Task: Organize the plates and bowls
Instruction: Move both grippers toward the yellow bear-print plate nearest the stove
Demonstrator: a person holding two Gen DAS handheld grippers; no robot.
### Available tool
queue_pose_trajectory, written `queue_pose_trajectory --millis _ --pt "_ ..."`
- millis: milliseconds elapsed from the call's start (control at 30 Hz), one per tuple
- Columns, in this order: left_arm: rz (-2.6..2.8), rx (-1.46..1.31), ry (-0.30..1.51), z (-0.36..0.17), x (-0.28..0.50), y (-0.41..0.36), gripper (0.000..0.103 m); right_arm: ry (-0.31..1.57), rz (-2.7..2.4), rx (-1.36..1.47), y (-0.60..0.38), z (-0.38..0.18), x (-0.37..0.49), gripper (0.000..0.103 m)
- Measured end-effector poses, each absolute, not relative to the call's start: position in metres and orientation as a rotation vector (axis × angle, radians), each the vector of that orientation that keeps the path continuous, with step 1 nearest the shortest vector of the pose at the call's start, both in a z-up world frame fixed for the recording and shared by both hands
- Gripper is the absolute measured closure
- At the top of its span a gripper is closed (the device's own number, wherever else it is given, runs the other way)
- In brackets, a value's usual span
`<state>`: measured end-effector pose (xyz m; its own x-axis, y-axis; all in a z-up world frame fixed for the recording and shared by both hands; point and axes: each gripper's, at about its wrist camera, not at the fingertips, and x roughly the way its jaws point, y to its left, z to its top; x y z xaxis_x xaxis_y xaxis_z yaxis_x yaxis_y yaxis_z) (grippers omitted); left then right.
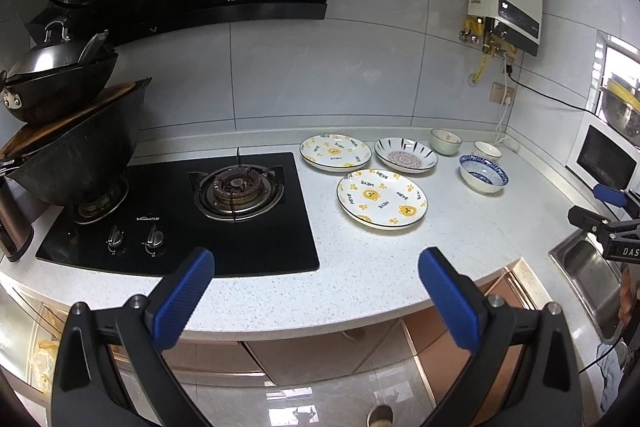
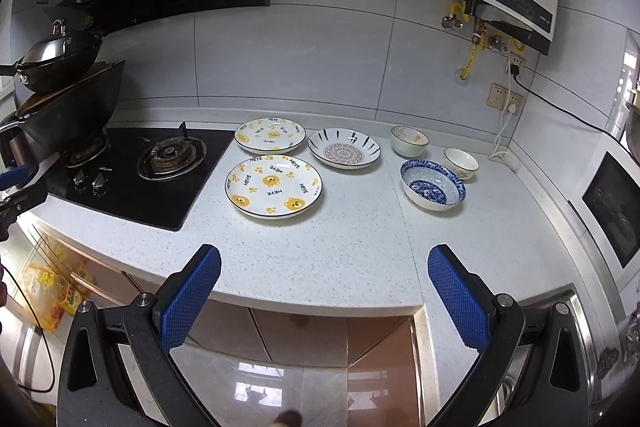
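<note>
Centrally in both frames, the speckled counter point(image 2: 360, 259) carries two bear plates point(image 2: 273, 185) point(image 2: 270, 135), a striped plate point(image 2: 344, 148), then a blue bowl point(image 2: 433, 184) and two small white bowls point(image 2: 409, 140) point(image 2: 461, 163) toward the right, while the left gripper point(image 1: 316, 291) and right gripper point(image 2: 324, 295) hang at the bottom edge, jaws spread wide and empty.

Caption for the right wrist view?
Open right tongs face three plates and three bowls on the counter.
</note>
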<state>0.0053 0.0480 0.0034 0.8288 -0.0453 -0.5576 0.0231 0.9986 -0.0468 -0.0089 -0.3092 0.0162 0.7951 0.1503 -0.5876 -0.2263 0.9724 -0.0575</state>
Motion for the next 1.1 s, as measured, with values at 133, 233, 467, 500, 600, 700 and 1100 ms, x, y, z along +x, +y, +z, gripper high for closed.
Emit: queue_pose_trajectory --millis 133,233,467,500,600,700,1100 --pt "0.000 -0.041 0.602 0.000 0.027 0.046 0.000 0.621 0.244 -0.128 -0.310 0.008 0.017 0.001" --pt "0.021 -0.033 0.603 0.003 0.052 0.039 0.000 0.609 0.273 -0.122 -0.316 0.005 0.044 0.001" --pt "0.035 -0.005 0.614 0.010 0.143 0.005 0.000 0.617 0.308 -0.072 -0.346 0.000 0.133 0.001" --pt "0.041 -0.007 0.625 0.009 0.156 0.000 0.000 0.625 0.317 -0.071 -0.349 -0.002 0.146 0.001" --pt "0.057 -0.036 0.679 -0.004 0.195 -0.010 0.000 0.662 0.359 -0.078 -0.351 -0.014 0.183 0.001" --pt "0.069 -0.041 0.730 -0.021 0.223 -0.019 0.000 0.707 0.405 -0.087 -0.347 -0.029 0.214 0.001" --pt "0.037 -0.096 0.918 -0.096 0.298 -0.029 0.000 0.918 0.516 -0.086 -0.319 -0.094 0.289 0.001"
